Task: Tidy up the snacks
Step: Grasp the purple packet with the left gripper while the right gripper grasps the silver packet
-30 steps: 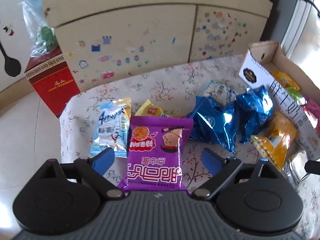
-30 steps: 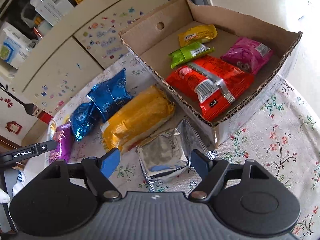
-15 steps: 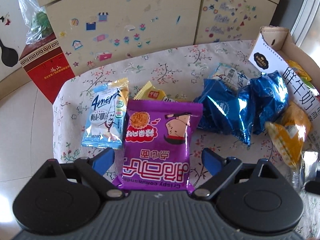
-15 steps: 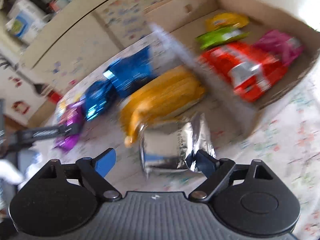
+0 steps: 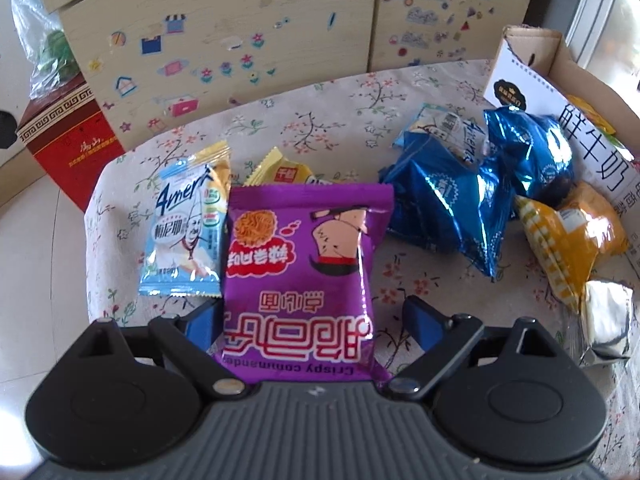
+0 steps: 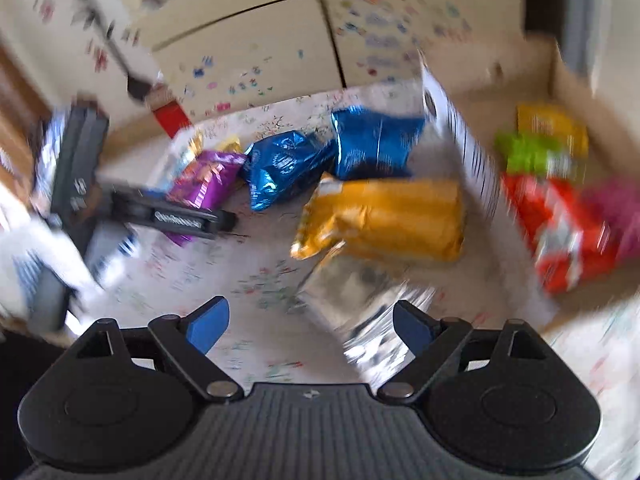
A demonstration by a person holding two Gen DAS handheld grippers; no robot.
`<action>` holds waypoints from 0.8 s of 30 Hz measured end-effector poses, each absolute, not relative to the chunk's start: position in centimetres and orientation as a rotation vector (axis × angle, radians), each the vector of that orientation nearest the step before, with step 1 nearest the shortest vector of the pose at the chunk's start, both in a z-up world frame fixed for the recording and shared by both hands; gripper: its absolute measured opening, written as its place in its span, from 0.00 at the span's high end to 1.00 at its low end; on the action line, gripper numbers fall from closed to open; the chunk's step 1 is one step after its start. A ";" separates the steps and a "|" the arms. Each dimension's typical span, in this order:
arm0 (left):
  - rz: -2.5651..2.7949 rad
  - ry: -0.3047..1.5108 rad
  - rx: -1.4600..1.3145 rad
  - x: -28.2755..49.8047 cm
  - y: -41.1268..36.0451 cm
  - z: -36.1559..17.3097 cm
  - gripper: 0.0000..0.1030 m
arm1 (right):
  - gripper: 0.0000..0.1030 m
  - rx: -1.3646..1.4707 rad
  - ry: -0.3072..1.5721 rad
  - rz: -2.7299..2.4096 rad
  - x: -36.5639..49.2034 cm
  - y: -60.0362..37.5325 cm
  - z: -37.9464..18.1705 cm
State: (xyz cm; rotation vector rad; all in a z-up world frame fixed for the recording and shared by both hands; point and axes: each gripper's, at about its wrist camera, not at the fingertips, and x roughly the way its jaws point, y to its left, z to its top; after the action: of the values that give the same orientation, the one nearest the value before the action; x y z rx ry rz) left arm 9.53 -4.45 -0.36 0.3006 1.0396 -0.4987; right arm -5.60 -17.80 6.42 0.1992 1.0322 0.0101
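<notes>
The left gripper [image 5: 310,318], jaws apart, should straddle the purple packet [image 5: 302,276] at lower centre before closing; the right gripper [image 6: 310,322] is also apart, pinching nothing.

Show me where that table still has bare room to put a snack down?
Bare cloth lies behind the packets, toward the cupboard, and between the purple packet and the blue bags. By the box, bags crowd together.

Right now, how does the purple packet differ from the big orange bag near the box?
The purple packet lies flat between the left gripper's open fingers; the orange bag lies beside the cardboard box, with no fingers around it. The purple packet is flat and squarish, the orange bag puffy and longer. Both rest on the floral tablecloth, outside the box.
</notes>
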 end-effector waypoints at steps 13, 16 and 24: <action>-0.610 1.062 0.331 7.2 -4.4 0.7 0.39 | 0.07 -0.092 1.171 0.145 -3.7 -17.9 2.6; -0.674 1.088 0.359 5.6 -4.6 0.9 0.39 | 0.07 -0.016 1.176 0.200 -4.1 -18.3 3.1; -0.680 1.059 0.383 4.7 -4.4 1.6 0.32 | 0.07 -0.116 1.150 0.179 -4.1 -17.9 3.6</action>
State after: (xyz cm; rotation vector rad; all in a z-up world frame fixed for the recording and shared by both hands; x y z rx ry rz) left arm 4.72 -4.39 1.61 0.3827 1.0594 -0.6799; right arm -4.11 -17.92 3.60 -0.1160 1.1502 0.1788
